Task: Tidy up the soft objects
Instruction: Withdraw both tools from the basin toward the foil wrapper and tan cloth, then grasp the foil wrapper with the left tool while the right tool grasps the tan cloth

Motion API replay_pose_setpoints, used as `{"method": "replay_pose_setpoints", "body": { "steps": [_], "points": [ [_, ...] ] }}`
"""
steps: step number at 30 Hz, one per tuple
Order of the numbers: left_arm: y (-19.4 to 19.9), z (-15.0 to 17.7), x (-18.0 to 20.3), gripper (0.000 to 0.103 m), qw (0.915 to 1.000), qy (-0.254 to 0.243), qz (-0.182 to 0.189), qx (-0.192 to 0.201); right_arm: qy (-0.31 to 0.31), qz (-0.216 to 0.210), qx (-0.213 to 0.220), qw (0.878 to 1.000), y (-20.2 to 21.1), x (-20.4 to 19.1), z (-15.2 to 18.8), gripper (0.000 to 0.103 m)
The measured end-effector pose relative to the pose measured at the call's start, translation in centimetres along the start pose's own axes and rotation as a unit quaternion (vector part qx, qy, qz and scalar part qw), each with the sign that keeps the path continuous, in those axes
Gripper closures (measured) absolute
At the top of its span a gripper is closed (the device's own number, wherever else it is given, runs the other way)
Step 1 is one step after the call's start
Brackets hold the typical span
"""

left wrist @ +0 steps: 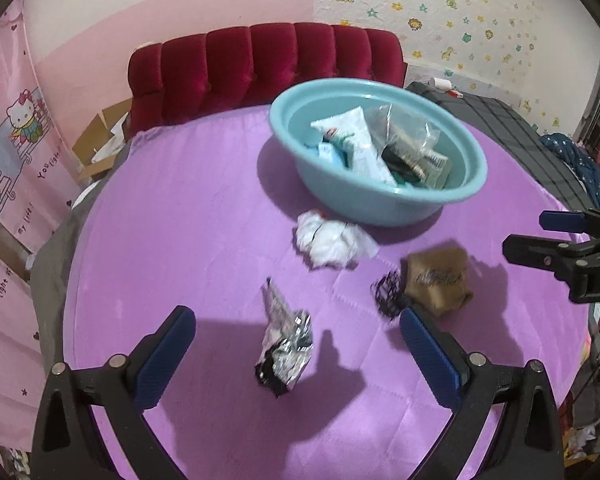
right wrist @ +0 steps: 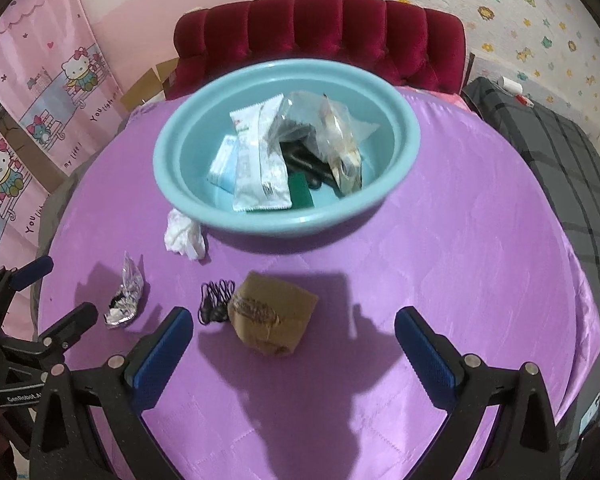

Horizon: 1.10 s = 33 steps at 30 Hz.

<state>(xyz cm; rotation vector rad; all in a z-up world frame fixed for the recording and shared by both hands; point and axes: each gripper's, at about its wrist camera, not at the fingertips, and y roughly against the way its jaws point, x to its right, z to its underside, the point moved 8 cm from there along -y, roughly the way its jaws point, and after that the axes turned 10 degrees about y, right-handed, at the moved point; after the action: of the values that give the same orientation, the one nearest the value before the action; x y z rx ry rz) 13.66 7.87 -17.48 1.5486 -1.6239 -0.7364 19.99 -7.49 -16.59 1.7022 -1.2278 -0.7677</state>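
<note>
- Left gripper (left wrist: 298,332) spread wide, holding nothing, hovering over the purple cover (left wrist: 188,208) with the crumpled silver wrapper (left wrist: 286,350) lying between its blue pads (left wrist: 162,360).
- Long axis of that wrapper running roughly away from the gripper, tilted a little leftward at the far end; judged best taken across the narrow waist (the left is plainly the nearer tool).
- Right gripper (right wrist: 294,334) likewise wide and empty, with the brown paper package (right wrist: 274,318) dead ahead between the fingertips, slightly left of centre.
- Black cord tangle (right wrist: 216,306) touching the package's left side, just past the right gripper's left pad; likely to drag along if the package is pinched carelessly.
- Dark scrawl on the brown package, too blurred to read.
- Farther on, a white crumpled tissue (left wrist: 328,240) resting near the foot of the blue basin (left wrist: 384,208).
- Inside the basin, a white sachet (right wrist: 260,164) and a clear bag (right wrist: 324,136) with dark contents, already sorted by the look of it; print on the sachet unreadable.
- "GenRobot" partly legible on the left gripper's body in the right wrist view.
- Beyond, a red headboard (right wrist: 320,32) and a Hello Kitty curtain (right wrist: 40,100) reading "You light up my life!".
</note>
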Motion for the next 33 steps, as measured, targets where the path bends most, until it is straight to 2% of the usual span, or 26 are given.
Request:
{"method": "replay_pose_setpoints", "body": {
  "steps": [6,17,30,33],
  "points": [
    [-0.7,1.9,-1.5,0.0,0.9999,0.002,-0.003,-0.015,-0.001,0.001,0.0,1.0,-0.8,-0.4,1.3,0.0],
    [-2.6,4.1,-2.6,0.0,0.9993,0.014,0.004,-0.034,-0.002,-0.011,-0.044,0.999,-4.8,-1.2,4.0,0.0],
    [-4.0,4.5,-3.0,0.0,0.9988,0.006,0.002,-0.049,-0.009,-0.034,-0.056,0.998,-7.5,-1.5,3.4,0.0],
    [-4.1,4.6,-3.0,0.0,0.9986,0.004,0.002,-0.053,-0.009,-0.031,-0.057,0.998,-7.8,-1.5,3.2,0.008]
  ]
}}
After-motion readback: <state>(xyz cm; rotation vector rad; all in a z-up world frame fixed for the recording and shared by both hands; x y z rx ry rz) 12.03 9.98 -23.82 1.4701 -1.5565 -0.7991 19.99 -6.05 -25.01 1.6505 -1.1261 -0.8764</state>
